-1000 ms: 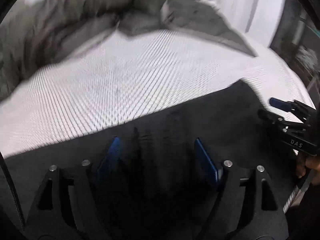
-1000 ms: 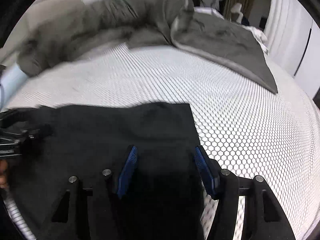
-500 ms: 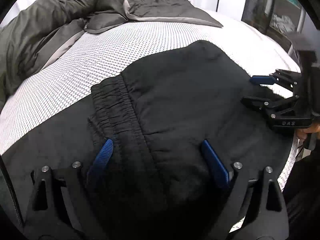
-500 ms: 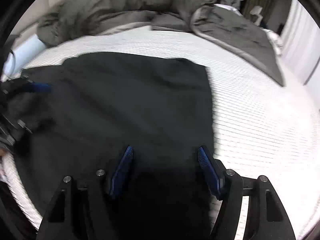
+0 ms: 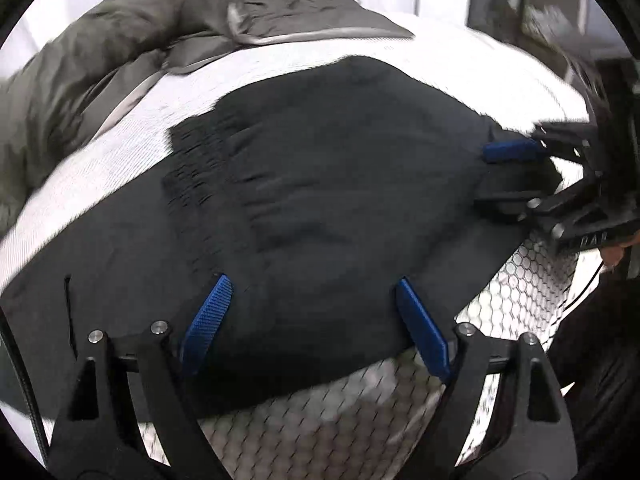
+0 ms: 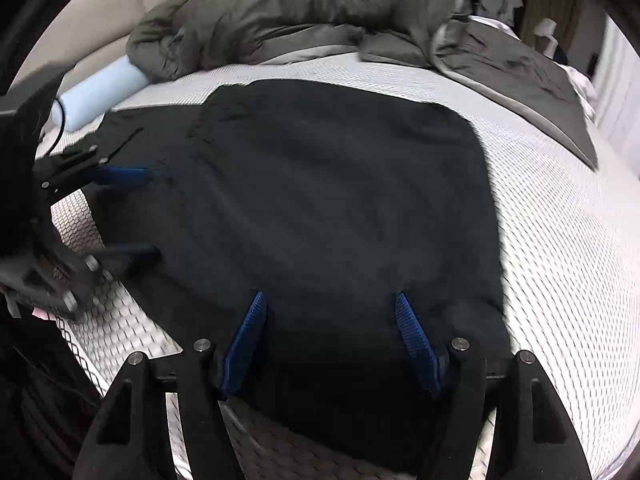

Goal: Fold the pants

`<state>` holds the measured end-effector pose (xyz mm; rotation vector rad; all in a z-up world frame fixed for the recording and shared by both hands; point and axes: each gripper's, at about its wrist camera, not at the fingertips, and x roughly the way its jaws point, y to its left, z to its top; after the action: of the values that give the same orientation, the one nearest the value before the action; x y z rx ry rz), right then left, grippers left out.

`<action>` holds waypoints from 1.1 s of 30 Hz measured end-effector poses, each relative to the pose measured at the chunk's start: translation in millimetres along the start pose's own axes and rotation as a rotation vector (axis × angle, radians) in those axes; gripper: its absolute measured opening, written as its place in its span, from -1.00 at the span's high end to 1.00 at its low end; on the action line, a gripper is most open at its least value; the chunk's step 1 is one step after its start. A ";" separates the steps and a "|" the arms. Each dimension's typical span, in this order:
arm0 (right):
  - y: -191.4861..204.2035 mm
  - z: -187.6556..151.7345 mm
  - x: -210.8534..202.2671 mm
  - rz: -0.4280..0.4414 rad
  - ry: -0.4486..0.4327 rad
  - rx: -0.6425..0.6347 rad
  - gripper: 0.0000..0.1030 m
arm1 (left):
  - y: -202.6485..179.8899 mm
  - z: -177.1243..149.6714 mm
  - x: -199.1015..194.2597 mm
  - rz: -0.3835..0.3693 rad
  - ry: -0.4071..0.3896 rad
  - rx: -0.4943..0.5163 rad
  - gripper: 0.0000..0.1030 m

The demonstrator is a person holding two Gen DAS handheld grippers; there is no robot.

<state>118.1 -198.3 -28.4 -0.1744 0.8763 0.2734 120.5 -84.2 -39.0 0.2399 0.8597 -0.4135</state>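
The black pants (image 5: 340, 180) lie folded and flat on the white honeycomb mattress (image 5: 360, 412), their elastic waistband (image 5: 192, 168) on the left. My left gripper (image 5: 313, 280) hangs over the near edge of the fabric. Its jaws are opening, and the cloth lies under them, not pinched. My right gripper (image 6: 330, 295) stands open over the near edge of the pants (image 6: 340, 200), and nothing is clamped. Each wrist view shows the other tool at the side: the right gripper (image 5: 486, 176) and the left gripper (image 6: 156, 216), both with fingers spread over the cloth.
A rumpled grey duvet (image 6: 300, 12) fills the far side of the bed. A pale blue bolster (image 6: 100, 92) lies at the far left. Bare mattress (image 6: 560, 260) stretches to the right of the pants. A person's hand (image 5: 612, 254) holds the right tool.
Both grippers have drawn back toward the near edge of the bed, so more of the pants and the mattress edge now show. The left jaws stand wider.
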 end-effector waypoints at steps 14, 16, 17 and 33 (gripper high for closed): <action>-56.1 -49.9 -32.3 0.086 -0.002 0.292 -0.11 | 51.9 -22.3 -3.3 -0.011 0.010 -0.238 -0.78; -60.7 -60.5 -37.0 0.105 -0.006 0.328 0.01 | 50.4 -18.2 -1.8 -0.005 0.009 -0.233 -0.78; -63.4 -64.7 -44.7 0.122 -0.017 0.334 0.12 | 49.8 -17.2 -0.6 0.002 0.011 -0.229 -0.78; -64.3 -76.9 -56.9 0.337 -0.074 0.380 0.95 | 43.3 -10.5 9.8 0.020 0.018 -0.218 -0.84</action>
<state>46.9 -288.9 -30.2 0.3375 0.8663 0.4176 138.3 -44.2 -51.5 0.0510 0.9119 -0.2961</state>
